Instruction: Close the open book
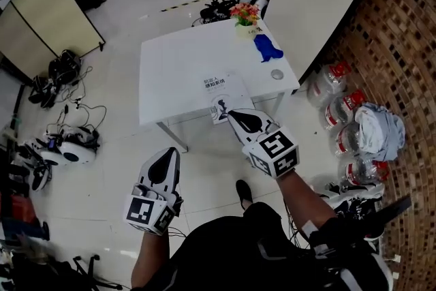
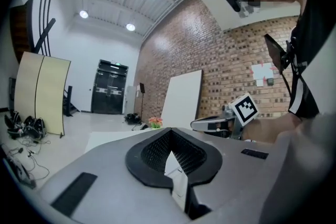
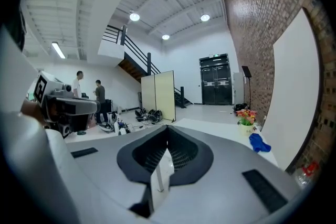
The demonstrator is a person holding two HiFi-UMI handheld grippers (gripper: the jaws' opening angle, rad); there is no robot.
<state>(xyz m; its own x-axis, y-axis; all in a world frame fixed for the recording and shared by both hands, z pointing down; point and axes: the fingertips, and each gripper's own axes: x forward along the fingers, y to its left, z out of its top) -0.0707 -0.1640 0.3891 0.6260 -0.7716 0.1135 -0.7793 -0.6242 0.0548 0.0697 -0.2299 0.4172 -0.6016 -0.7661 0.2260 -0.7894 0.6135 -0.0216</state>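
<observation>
On the white table (image 1: 170, 71) a book (image 1: 223, 86) lies flat by the front edge, one white printed face up. My right gripper (image 1: 235, 114) hovers at that edge, its tip just over the book's near end, jaws shut with nothing between them. Lower left, over the floor and short of the table, my left gripper (image 1: 165, 161) also has its jaws together and holds nothing. The left gripper view shows the right gripper (image 2: 210, 124) to the right and the table (image 2: 105, 139) ahead. In the right gripper view the jaws' body hides the book; the table (image 3: 220, 128) shows beyond.
At the table's far end stand a flower pot (image 1: 245, 13), a blue cloth (image 1: 268, 48) and a small round grey object (image 1: 276, 74). Water bottles (image 1: 340, 112) line the brick wall on the right. A folding screen (image 1: 48, 17) and cabled gear (image 1: 65, 146) sit at left.
</observation>
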